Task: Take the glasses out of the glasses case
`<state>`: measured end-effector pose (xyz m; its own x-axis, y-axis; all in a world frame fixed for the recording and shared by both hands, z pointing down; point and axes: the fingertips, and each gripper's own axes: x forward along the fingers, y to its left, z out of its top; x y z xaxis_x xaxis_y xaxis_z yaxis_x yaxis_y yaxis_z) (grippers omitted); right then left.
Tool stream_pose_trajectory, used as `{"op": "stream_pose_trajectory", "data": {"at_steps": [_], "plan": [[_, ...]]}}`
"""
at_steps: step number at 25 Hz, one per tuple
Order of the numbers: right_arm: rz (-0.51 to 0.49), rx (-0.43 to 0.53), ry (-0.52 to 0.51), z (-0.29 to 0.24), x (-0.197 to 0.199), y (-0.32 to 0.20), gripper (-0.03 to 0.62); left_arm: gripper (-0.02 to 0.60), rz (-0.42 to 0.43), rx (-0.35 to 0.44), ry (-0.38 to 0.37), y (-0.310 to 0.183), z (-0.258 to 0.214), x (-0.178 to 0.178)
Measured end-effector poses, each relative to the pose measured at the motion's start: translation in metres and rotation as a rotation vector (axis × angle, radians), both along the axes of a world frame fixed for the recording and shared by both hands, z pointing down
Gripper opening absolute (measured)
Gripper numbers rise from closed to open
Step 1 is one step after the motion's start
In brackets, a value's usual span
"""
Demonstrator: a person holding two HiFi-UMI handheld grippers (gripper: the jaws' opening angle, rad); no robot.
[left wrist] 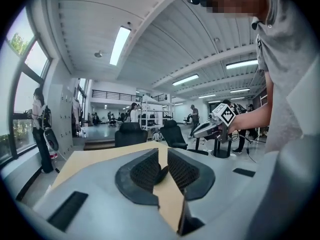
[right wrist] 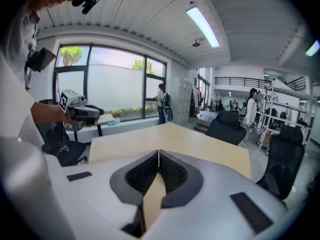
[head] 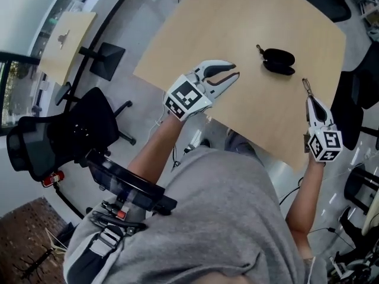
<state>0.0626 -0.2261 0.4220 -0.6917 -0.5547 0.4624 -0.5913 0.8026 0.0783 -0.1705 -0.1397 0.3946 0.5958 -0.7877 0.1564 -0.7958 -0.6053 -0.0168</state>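
The glasses case (head: 278, 61) lies on the light wooden table (head: 237, 16), toward its right half, dark and rounded, with its lid apparently down and a small dark bit just beside its left end that is too small to make out. At the far left a black office chair (head: 71, 129) stands on the floor, with a small pale side table (head: 65, 40) beyond it. The left gripper (head: 235, 70) hangs above the near edge of the table, left of the case and apart from it, pointing across toward it. In the left gripper view its fingers (left wrist: 182, 171) stand a little apart, with a narrow gap between the pads and nothing clamped there. The dark rounded shape seen through that gap appears to lie farther out on the tabletop. To the right of the case, near the table's right edge, the right gripper (head: 307, 87) points up the table. It is also clear of the case, and in the right gripper view its fingertips (right wrist: 165, 164) meet with nothing held between them.
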Motion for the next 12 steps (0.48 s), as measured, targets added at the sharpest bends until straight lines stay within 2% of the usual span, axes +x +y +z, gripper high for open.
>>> {"op": "stream_pose_trajectory", "data": {"at_steps": [1, 3, 7, 9, 12], "plan": [[-0.008, 0.009, -0.034, -0.014, -0.007, 0.014, 0.011, 0.038, 0.002, 0.014, 0.014, 0.009, -0.009, -0.002], [-0.031, 0.024, -0.093, -0.039, -0.022, 0.042, 0.009, 0.006, 0.01, 0.027, 0.059, 0.026, -0.026, -0.006], [-0.073, 0.065, -0.175, -0.079, -0.042, 0.093, 0.009, 0.005, 0.035, 0.008, 0.175, 0.056, -0.056, -0.012], [-0.079, 0.084, -0.204, -0.094, -0.046, 0.115, 0.009, 0.005, 0.049, 0.013, 0.194, 0.069, -0.069, -0.013], [-0.071, 0.104, -0.222, -0.109, -0.047, 0.14, 0.009, 0.005, 0.062, 0.036, 0.179, 0.084, -0.084, -0.015]]}}
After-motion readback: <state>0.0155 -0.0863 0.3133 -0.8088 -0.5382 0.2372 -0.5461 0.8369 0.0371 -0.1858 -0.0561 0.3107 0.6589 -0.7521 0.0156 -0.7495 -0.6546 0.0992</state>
